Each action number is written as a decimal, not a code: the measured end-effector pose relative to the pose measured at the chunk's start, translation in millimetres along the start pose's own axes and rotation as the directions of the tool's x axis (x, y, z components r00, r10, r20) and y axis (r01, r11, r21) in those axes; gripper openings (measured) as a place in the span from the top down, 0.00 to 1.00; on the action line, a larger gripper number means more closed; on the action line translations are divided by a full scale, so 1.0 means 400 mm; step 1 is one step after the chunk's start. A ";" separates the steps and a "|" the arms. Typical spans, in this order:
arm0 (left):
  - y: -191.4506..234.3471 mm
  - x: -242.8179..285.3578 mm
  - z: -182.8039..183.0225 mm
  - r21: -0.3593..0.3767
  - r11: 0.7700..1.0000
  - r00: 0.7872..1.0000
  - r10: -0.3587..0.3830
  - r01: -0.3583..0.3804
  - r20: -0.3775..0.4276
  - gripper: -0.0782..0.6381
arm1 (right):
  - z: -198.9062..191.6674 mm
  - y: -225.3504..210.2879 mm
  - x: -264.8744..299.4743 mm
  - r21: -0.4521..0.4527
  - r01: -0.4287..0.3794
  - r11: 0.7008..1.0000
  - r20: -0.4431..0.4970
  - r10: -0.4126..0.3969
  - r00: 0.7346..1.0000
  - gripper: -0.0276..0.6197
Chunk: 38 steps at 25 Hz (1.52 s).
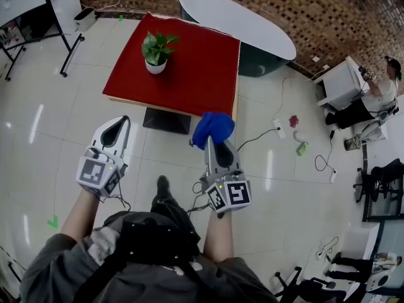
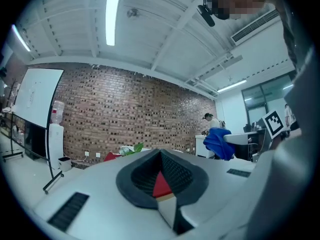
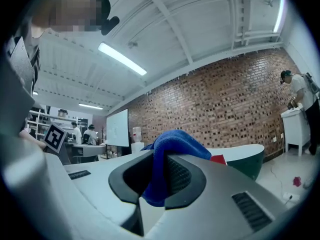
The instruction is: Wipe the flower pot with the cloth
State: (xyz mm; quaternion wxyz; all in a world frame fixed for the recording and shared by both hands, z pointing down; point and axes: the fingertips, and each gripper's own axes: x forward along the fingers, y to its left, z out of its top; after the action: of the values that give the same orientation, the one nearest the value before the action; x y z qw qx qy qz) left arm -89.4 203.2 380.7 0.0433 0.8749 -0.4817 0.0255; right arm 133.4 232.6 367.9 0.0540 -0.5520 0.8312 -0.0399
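A white flower pot [image 1: 155, 66] with a green plant [image 1: 156, 45] stands on the red table [image 1: 196, 74], some way ahead of both grippers. My right gripper [image 1: 209, 141] is shut on a blue cloth [image 1: 213, 129], which bunches out past its tips short of the table's near edge. In the right gripper view the blue cloth [image 3: 170, 151] is pinched between the jaws. My left gripper [image 1: 124, 120] is shut with nothing in it, over the floor left of the table. From the left gripper view, the plant's leaves [image 2: 131, 149] show far off and the cloth [image 2: 218, 142] sits at the right.
A white oval table [image 1: 237, 21] stands behind the red one. A whiteboard stand [image 1: 63, 17] is at the far left. Cables and small objects [image 1: 297, 134] lie on the tiled floor to the right. A person [image 1: 372, 100] sits at a white desk [image 1: 341, 84] far right.
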 end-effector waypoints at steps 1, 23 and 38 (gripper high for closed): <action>0.002 0.038 0.008 -0.001 1.000 1.000 0.007 -0.007 -0.001 0.85 | 0.010 -0.032 0.029 0.000 -0.008 1.000 -0.001 0.008 1.000 0.86; 0.185 0.481 0.025 0.040 0.990 0.990 0.137 -0.136 -0.027 0.82 | 0.027 -0.303 0.474 0.060 -0.169 0.984 -0.090 0.174 0.981 0.86; 0.346 0.747 -0.142 0.133 0.989 0.990 -0.053 0.071 -0.130 0.56 | -0.185 -0.349 0.804 0.101 -0.097 0.990 -0.237 0.118 0.964 0.86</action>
State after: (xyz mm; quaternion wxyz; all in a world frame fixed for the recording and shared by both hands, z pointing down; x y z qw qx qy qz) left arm -46.7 -115.9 470.1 0.0140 0.8870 -0.4477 0.1127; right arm 127.4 -117.6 444.1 -0.0211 -0.4940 0.8577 -0.1409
